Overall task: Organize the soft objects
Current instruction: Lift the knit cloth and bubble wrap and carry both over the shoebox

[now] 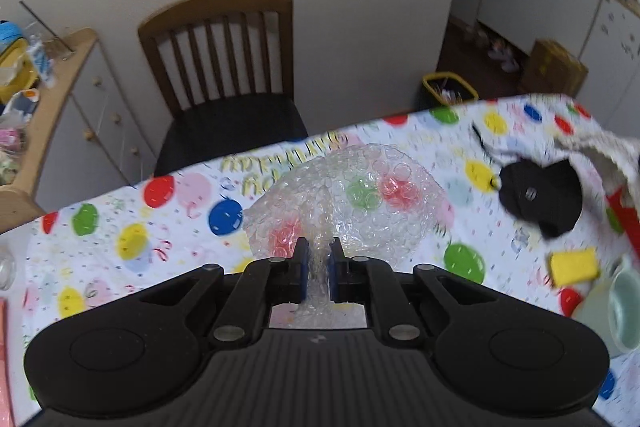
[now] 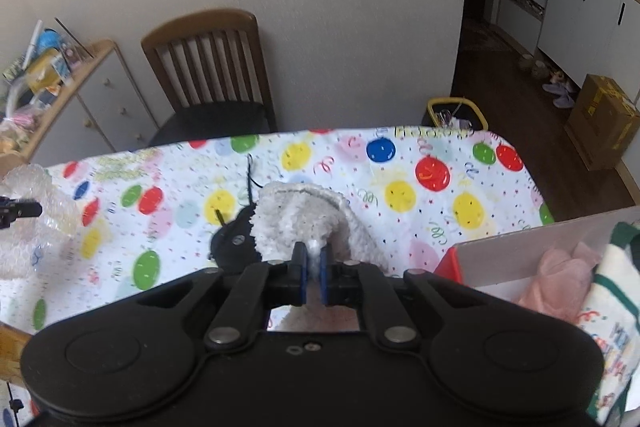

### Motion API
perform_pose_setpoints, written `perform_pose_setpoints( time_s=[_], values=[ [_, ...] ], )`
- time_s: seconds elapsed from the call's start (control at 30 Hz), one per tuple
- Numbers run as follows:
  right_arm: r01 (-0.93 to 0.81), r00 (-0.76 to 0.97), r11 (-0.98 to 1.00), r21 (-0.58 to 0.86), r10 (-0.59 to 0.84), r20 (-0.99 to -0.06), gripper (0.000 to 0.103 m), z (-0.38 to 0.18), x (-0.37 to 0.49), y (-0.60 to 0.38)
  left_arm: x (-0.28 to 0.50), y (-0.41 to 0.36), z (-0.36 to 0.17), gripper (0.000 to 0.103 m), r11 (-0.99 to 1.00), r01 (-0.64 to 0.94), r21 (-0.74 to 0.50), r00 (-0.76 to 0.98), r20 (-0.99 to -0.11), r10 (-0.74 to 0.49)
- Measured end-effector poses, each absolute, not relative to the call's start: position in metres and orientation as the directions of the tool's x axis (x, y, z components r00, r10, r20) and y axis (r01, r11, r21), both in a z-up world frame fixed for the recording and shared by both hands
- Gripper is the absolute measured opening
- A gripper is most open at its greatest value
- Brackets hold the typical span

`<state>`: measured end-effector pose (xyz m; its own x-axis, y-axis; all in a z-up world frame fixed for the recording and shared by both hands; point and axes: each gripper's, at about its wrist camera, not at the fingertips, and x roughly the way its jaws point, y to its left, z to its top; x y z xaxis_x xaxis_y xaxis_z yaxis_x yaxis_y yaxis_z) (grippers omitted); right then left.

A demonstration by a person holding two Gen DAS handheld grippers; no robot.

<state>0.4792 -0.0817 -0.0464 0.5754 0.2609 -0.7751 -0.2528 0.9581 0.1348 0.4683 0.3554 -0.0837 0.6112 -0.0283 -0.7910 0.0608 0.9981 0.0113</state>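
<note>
My left gripper (image 1: 319, 251) is shut on a clear sheet of bubble wrap (image 1: 352, 199) and holds it above the balloon-print tablecloth (image 1: 132, 227). My right gripper (image 2: 314, 257) is shut on a fluffy white cloth (image 2: 304, 215), lifted over the table. The bubble wrap also shows at the left edge of the right wrist view (image 2: 28, 219). A black pouch (image 1: 544, 197) with a cord lies on the table; in the right wrist view (image 2: 232, 243) it sits just behind the white cloth. A yellow sponge (image 1: 574, 267) lies near a pale green mug (image 1: 616, 311).
A box with a red corner (image 2: 532, 259) at the right holds a pink cloth (image 2: 560, 279) and a white-green fabric (image 2: 616, 303). A wooden chair (image 1: 224, 67) stands behind the table, a cluttered cabinet (image 1: 52, 99) to the left, a yellow-rimmed bin (image 2: 456, 115) on the floor.
</note>
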Motion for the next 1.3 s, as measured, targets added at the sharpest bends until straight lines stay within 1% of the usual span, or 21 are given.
perform_pose_setpoints(
  time_s=[0.23,0.5,0.93,1.3],
  values=[
    [-0.291,0.624,0.945,0.152,0.307,-0.718,0.006,-0.006,0.450,-0.093,0.447,0.350,-0.038,0.009,1.000,0.025,-0.019,0.648,-0.761,-0.030],
    [-0.330,0.651,0.927,0.180,0.361,-0.667,0.005,0.034,0.418,-0.115,0.415,0.316,-0.003,0.009,0.998,0.038,-0.050,0.664,-0.745,-0.063],
    [-0.381,0.672,0.902,0.205,0.422,-0.609,0.005,0.068,0.369,-0.171,0.362,0.216,0.034,0.009,0.990,0.115,-0.087,0.654,-0.743,-0.142],
    [-0.349,0.688,0.913,0.212,0.403,-0.603,0.005,0.072,0.357,-0.258,0.358,0.095,0.041,0.009,0.966,0.229,-0.122,0.627,-0.740,-0.242]
  ],
)
